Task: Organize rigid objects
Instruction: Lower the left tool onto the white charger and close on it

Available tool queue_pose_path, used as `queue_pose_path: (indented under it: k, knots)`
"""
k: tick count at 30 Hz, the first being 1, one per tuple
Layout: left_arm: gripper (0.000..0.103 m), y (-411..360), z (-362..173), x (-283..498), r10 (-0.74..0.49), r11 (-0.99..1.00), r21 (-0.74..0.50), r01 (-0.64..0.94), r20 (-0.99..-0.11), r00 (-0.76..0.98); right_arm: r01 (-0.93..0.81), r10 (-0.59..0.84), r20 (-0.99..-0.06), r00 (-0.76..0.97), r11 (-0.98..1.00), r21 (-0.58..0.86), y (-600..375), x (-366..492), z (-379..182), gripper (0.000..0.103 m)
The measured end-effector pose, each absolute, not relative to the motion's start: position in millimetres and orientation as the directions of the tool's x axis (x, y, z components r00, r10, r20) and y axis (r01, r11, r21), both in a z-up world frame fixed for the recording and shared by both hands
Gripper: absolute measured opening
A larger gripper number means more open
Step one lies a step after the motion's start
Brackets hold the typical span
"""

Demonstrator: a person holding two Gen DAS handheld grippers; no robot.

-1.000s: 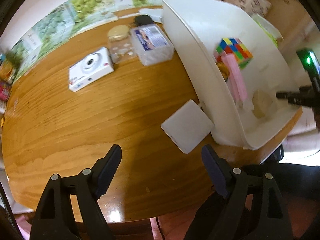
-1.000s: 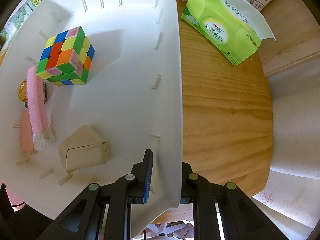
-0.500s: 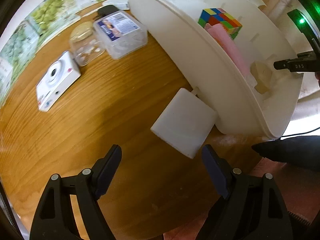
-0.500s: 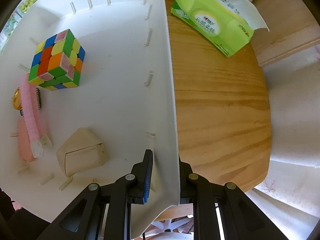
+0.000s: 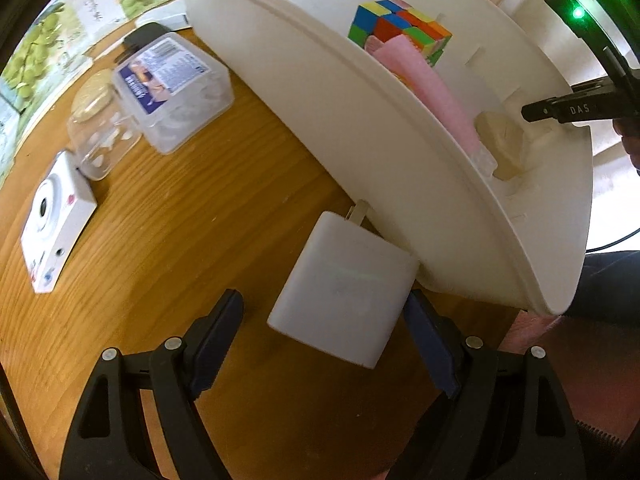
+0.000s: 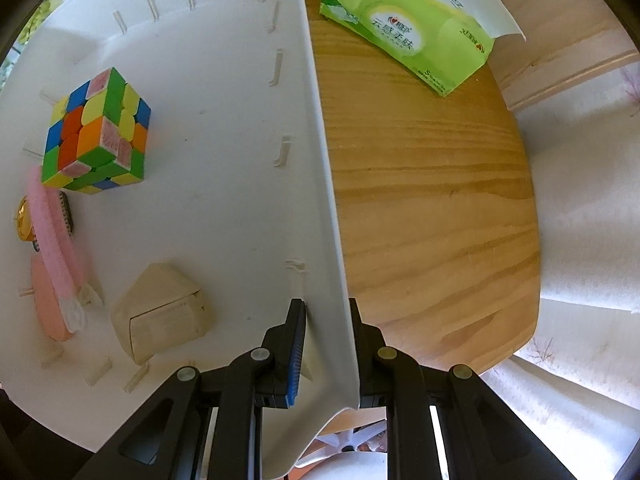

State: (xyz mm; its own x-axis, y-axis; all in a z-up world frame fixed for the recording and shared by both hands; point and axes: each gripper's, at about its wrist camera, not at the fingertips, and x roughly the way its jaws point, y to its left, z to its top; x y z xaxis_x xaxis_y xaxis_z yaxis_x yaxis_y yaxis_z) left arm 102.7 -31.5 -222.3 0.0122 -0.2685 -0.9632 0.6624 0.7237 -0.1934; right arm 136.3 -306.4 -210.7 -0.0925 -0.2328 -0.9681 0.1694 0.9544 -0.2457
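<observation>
Looking along my left gripper [image 5: 322,320], I see wide-open jaws straddling a white charger [image 5: 344,288] lying on the table [image 5: 160,240] against the bin [image 5: 360,120], neither pad pressing it. From my right gripper [image 6: 326,320], jaws pinch the bin's wall [image 6: 316,200]; a puzzle cube [image 6: 98,132] sits inside.

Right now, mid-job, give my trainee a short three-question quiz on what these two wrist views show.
1. True or false: the right gripper is clamped on the white bin wall.
2. Which lies between the open left gripper fingers? A) camera B) white charger block C) puzzle cube
3. Fill in: outside the bin, the right wrist view shows a green ____ pack on the wooden table.

Key: 1 true; 2 B; 3 tissue.
</observation>
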Motion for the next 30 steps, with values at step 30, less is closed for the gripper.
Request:
queue_pose_path:
  k: [30]
  knots:
    - [0.063,-44.6,-209.6,120.2,-0.330,0.707,-0.243,0.664,-0.944,0.006,0.144,-0.219,-0.971,-0.095,0.962,-0.231,-308.3,160.9,-209.6,0.019]
